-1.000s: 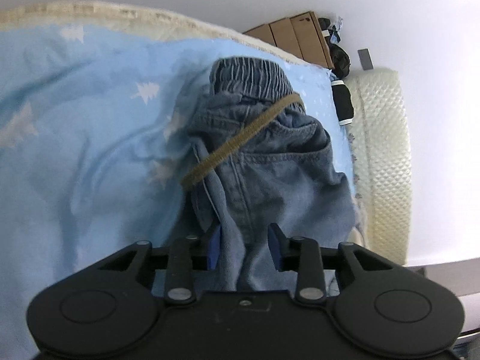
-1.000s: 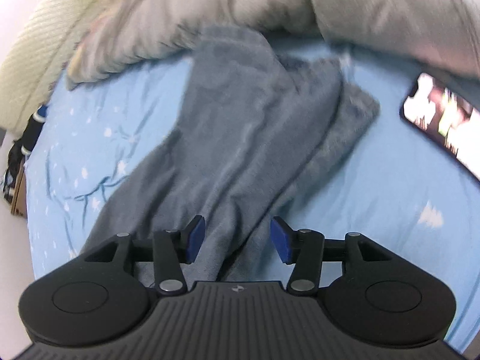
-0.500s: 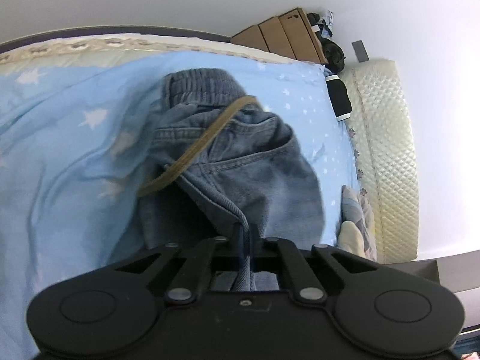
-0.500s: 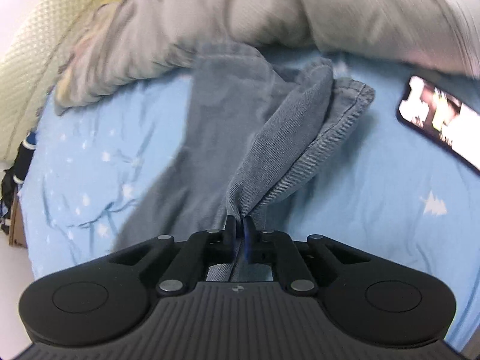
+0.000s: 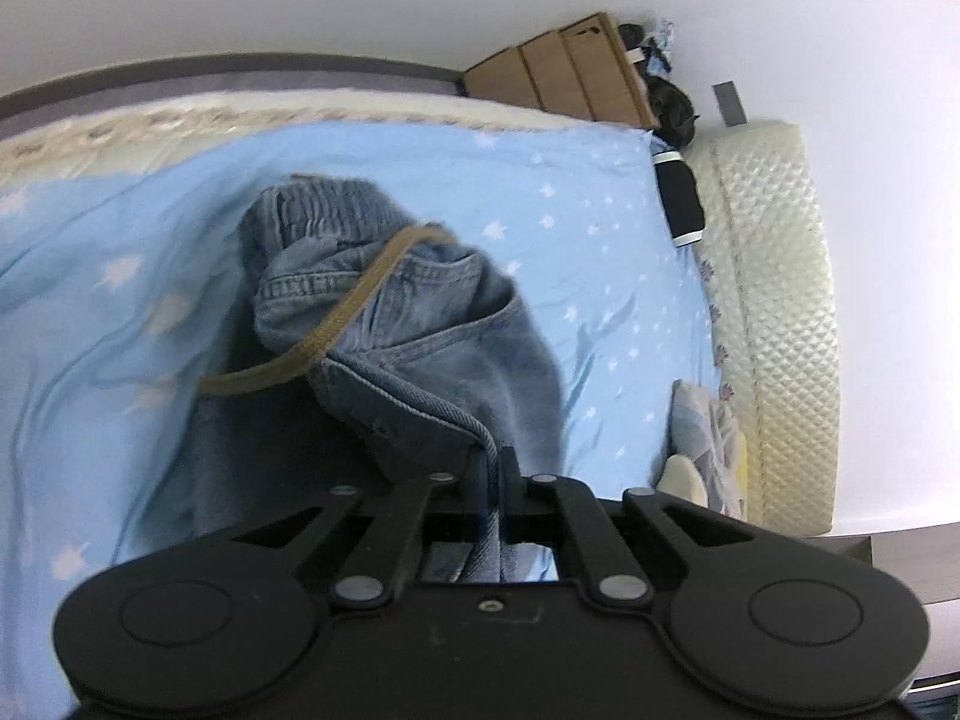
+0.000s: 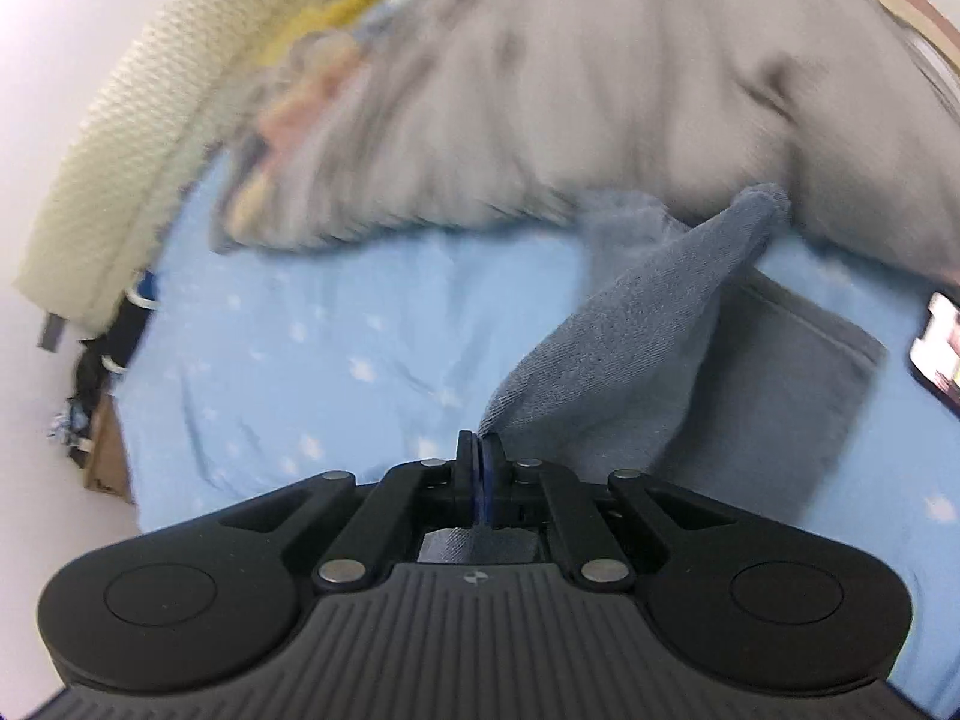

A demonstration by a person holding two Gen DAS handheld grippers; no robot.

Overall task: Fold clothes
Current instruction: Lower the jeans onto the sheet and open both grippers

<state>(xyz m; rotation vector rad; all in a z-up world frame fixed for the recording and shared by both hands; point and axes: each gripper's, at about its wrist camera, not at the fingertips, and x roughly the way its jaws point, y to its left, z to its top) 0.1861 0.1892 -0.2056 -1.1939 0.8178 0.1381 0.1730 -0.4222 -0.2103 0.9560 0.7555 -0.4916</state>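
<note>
A pair of blue jeans (image 5: pixel 420 348) lies on a light blue star-print bedsheet (image 5: pixel 120 276). In the left wrist view its elastic waistband end points away from me, with a brown drawstring (image 5: pixel 336 330) across it. My left gripper (image 5: pixel 492 468) is shut on a seam edge of the jeans and lifts it. In the right wrist view my right gripper (image 6: pixel 480 450) is shut on the leg end of the jeans (image 6: pixel 630 360), raised off the sheet (image 6: pixel 330 360).
A grey duvet (image 6: pixel 600 90) is heaped at the far side of the bed. A phone (image 6: pixel 939 354) lies at the right edge. A cream quilted headboard (image 5: pixel 780 300), cardboard boxes (image 5: pixel 564 72) and dark items (image 5: pixel 678 198) stand past the mattress edge.
Both grippers went from open to shut on the jeans. Both have since lifted the fabric, and the right one has swung the leg end leftward.
</note>
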